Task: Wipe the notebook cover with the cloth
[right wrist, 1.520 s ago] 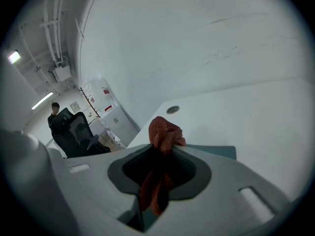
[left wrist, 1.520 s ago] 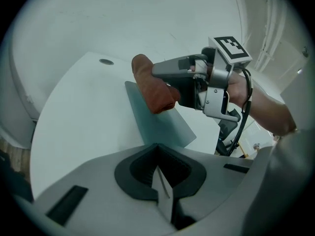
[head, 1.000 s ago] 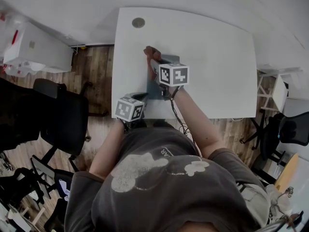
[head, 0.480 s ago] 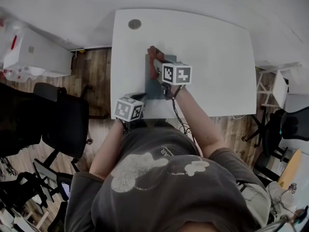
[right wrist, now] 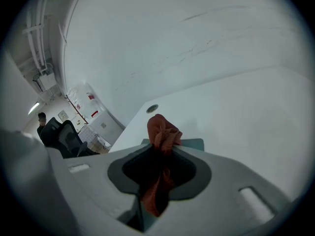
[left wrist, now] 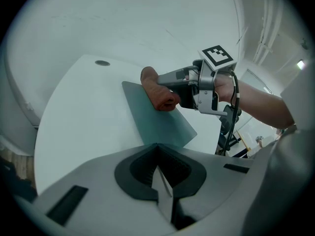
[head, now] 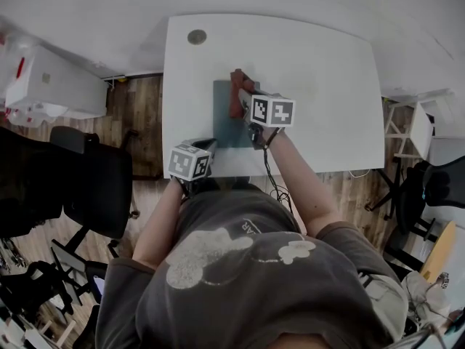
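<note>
A grey-teal notebook (head: 221, 122) lies flat on the white table (head: 320, 86), near its front edge. My right gripper (head: 247, 107) is shut on a bunched red-brown cloth (head: 237, 97), which rests on the far part of the cover. The left gripper view shows the cloth (left wrist: 158, 93) pressed on the notebook (left wrist: 157, 119) by the right gripper (left wrist: 184, 90). In the right gripper view the cloth (right wrist: 161, 136) sticks out between the jaws, with a strip of notebook (right wrist: 194, 143) behind it. My left gripper (head: 205, 148) is shut and empty at the table's front edge, short of the notebook.
A round cable grommet (head: 196, 37) sits in the table's far left corner. A black office chair (head: 94, 187) and a white cabinet (head: 51, 78) stand on the wooden floor to the left. Another chair (head: 436, 191) stands to the right.
My right gripper has slid the cloth to the right across the cover, away from its far left corner, baring the left side. The left gripper has stayed put.
</note>
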Motion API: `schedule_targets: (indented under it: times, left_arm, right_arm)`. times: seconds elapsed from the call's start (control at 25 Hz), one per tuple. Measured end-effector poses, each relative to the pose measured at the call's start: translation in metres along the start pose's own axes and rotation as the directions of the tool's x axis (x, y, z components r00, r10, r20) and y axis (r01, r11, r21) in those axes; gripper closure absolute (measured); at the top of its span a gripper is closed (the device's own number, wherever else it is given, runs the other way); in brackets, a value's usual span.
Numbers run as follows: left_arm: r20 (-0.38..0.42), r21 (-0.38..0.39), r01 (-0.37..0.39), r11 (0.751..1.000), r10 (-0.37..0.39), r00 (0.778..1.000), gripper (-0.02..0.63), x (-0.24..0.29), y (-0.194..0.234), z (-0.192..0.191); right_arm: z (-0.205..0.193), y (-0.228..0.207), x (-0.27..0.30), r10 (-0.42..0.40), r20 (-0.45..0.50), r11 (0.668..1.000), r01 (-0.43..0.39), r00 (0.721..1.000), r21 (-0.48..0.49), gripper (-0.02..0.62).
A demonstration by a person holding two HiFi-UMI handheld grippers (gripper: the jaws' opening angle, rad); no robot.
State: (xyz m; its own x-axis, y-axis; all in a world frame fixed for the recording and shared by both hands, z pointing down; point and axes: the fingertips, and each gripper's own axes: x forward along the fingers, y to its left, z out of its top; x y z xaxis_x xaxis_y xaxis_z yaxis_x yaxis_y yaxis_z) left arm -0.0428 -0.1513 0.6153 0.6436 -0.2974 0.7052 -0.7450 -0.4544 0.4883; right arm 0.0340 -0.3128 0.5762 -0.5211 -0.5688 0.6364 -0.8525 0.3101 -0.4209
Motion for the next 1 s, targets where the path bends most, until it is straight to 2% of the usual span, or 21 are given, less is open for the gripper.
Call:
schedule_targets:
  times: [1.0]
  left_arm:
    - [0.041, -0.008, -0.045, 0.999, 0.045, 0.998, 0.611, -0.003, -0.003, -0.003]
  right_arm:
    - [-0.005, -0.054, -0.043, -0.09, 0.035, 0.993, 0.087, 0.995, 0.08, 0.506]
